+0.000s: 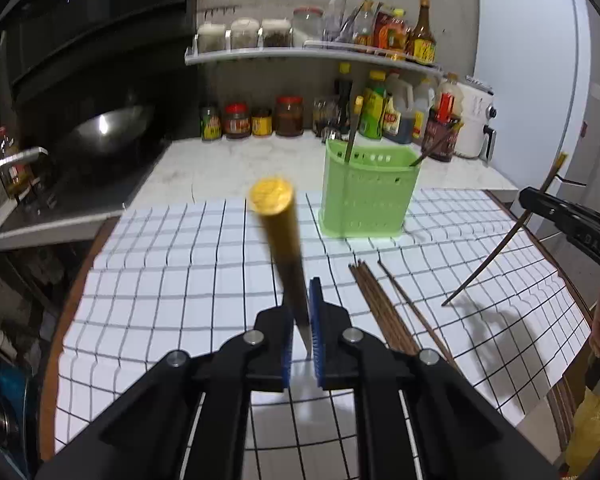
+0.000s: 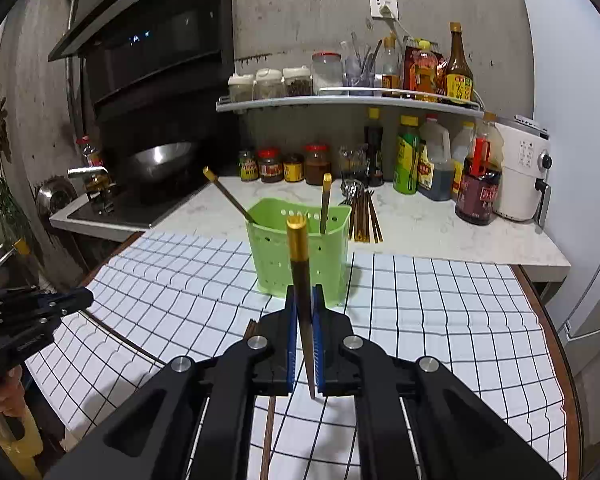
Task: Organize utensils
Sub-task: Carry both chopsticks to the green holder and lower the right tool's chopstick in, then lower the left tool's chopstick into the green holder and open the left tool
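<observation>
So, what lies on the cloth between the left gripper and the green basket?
In the left wrist view, only bare checked cloth between the left gripper and green basket; loose chopsticks lie to the right.

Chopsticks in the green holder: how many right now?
2. One leans out of the green holder at its left end; the other stands near upright at the right end. Any shorter ones inside would be hidden by the walls.

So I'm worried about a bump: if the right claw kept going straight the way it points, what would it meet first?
Probably the green utensil basket, dead ahead of the right claw; its held chopstick would likely touch first, though depth is unclear.
</observation>
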Motion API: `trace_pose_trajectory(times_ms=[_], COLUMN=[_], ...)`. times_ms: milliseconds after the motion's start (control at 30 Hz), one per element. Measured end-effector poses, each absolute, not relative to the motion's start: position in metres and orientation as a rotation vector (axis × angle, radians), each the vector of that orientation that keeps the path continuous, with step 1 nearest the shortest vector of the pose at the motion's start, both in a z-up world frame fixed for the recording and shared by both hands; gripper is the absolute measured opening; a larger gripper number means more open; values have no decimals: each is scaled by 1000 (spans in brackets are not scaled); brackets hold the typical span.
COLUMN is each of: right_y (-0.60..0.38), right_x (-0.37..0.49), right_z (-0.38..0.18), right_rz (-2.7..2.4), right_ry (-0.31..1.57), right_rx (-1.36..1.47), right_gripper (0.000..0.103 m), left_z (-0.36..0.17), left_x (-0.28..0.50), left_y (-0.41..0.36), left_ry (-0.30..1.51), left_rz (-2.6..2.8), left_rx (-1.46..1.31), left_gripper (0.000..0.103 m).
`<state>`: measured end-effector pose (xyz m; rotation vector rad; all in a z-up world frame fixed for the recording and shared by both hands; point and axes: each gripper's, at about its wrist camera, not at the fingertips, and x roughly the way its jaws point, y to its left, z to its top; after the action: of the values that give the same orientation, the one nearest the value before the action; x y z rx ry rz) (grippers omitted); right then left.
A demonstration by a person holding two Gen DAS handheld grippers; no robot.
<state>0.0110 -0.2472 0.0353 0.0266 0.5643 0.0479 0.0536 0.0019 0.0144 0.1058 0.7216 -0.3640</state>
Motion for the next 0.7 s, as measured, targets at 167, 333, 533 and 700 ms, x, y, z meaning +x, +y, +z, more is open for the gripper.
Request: trace_pose_trajectory(times_ms=[167,333,533,700], right_y=[-246,-245,-253,-249], right_x=[8,-1,4,21], right_z=[29,27,33,73], right_rz=[40,48,34,71], right_ry=[581,567,551,444], right_rx=[24,28,44,34], right_gripper=[6,6,6,6], left_z=[16,23,38,85], left_x=[53,48,64,79], left_y=[7,8,-6,-32], left_ry=[718,691,647,523], left_rz=[-359,-381,-422,-469], left_rx=[79,61,68,70], left_gripper=[6,6,6,6])
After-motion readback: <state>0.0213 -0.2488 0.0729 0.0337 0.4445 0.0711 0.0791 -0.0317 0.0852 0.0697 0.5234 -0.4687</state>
